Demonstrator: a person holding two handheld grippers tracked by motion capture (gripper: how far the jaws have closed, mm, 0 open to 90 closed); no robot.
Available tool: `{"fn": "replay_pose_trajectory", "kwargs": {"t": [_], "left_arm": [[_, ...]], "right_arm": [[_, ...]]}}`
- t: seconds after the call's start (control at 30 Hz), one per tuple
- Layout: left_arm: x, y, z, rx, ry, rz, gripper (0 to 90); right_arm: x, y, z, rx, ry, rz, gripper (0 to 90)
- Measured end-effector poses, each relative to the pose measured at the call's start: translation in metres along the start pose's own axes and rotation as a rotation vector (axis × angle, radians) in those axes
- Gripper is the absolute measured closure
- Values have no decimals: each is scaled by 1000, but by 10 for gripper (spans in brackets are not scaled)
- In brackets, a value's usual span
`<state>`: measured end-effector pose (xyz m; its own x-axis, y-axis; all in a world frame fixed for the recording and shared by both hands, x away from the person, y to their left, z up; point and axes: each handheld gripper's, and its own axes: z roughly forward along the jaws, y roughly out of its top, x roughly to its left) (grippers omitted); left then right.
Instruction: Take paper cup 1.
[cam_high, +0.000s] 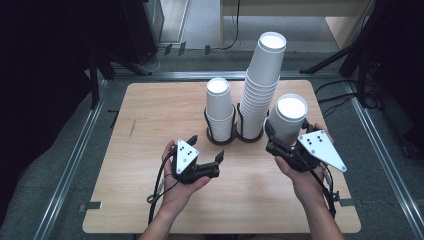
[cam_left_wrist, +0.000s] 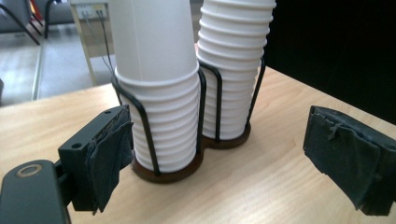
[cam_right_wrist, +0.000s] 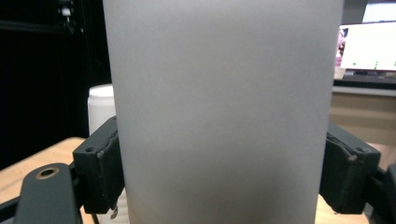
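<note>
Clamped upside down in the right gripper (cam_high: 280, 142) above the table (cam_high: 140, 150), one paper cup (cam_high: 289, 120), not yet on either racked stack (cam_high: 220, 112); left gripper (cam_high: 206, 150) wide and empty near the shorter stack.

Matt paper cup (cam_right_wrist: 224, 107); wood table (cam_high: 150, 115) (smooth); cloth-padded tool (cam_left_wrist: 224, 149).

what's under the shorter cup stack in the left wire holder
The shorter cup stack stands in a black wire holder on a round dark base, which rests on the wooden table. The base's top is hidden by the cups.
</note>
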<state>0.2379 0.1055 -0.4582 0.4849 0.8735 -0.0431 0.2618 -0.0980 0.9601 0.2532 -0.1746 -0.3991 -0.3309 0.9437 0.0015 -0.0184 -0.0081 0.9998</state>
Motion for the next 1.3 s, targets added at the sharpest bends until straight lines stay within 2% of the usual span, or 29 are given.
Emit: {"fn": "replay_pose_trajectory", "kwargs": {"t": [0.1, 0.17, 0.23, 0.3, 0.4, 0.47, 0.5, 0.57, 0.63, 0.73, 0.9, 1.0, 1.13, 1.3], "left_arm": [[5, -5, -4, 10, 3, -24, 80], [7, -8, -6, 16, 0, -25, 80], [7, -11, -8, 28, -11, -12, 80], [8, -12, -11, 33, -21, -2, 80], [11, -13, -13, 32, -33, -9, 80], [13, -13, -14, 32, -38, -15, 80], [13, -13, -15, 29, -40, -16, 80], [13, -13, -15, 27, -47, -11, 80], [13, -14, -14, 34, -51, -1, 80], [13, -16, -11, 49, -77, -14, 80], [2, -18, -8, 61, -110, 8, 80], [-2, -18, -7, 63, -126, 12, 80], [-3, -18, -7, 63, -145, 9, 81], [-4, -17, -8, 68, -168, 23, 81]], "right_arm": [[2, -15, -1, 27, -3, 5, 163], [3, -24, -1, 39, -15, -2, 163], [4, -33, 0, 55, -31, -15, 162], [4, -41, 0, 68, -21, -23, 161], [6, -53, 0, 88, -31, -63, 161], [8, -60, 0, 100, -36, -73, 161], [9, -64, 1, 118, -27, -89, 161], [11, -68, 1, 128, -38, -150, 161], [13, -72, 0, 133, -35, -186, 162], [17, -81, -1, 146, -38, -246, 163], [26, -92, 0, 146, -61, -358, 171], [32, -96, -1, 144, -47, -420, 170], [42, -102, -1, 132, -39, -546, 171], [50, -109, -3, 90, -34, -718, 176]]}}
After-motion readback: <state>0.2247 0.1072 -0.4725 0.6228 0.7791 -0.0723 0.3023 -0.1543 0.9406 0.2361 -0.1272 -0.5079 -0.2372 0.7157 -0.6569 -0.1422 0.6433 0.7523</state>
